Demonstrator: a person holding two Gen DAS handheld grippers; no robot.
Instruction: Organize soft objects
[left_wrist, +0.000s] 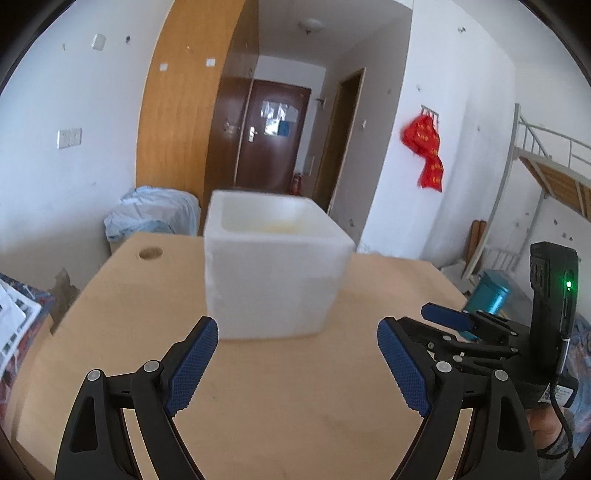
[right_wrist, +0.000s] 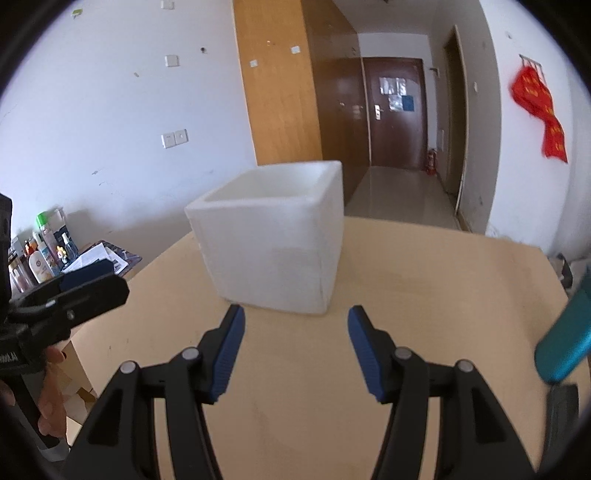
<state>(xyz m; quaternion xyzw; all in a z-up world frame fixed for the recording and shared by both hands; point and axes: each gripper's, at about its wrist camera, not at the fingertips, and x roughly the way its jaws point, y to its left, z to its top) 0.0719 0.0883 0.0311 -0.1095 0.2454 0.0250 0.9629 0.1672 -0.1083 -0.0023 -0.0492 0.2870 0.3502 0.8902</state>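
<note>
I see a white foam box (left_wrist: 275, 273) standing upright on the wooden counter (left_wrist: 122, 332), its open mouth facing up, near the counter's far edge and toward the middle. From the left wrist view its long axis seems to run left to right across my view, though the fisheye bends things and I cannot be sure. It sits turned a little, so one vertical corner points toward the right wrist camera. The inside is pale and I can make out nothing in it.

My left tongs (left_wrist: 297, 369) are spread wide, blue ribbed pads apart, holding nothing, hovering low over the counter just short of the box. My right tongs (right_wrist: 295, 350) are also spread wide and hold nothing, level and aimed at the box's near corner. Both point forward, roughly side by side; the right unit shows at the right edge of the left view with a green light lit.

A red hanging (right_wrist: 539, 110) on the wall carries gold characters, too blurred to read. Bottles (right_wrist: 40, 251) at the left bear labels I cannot read. A teal cylinder (right_wrist: 565, 343) shows at the right.
</note>
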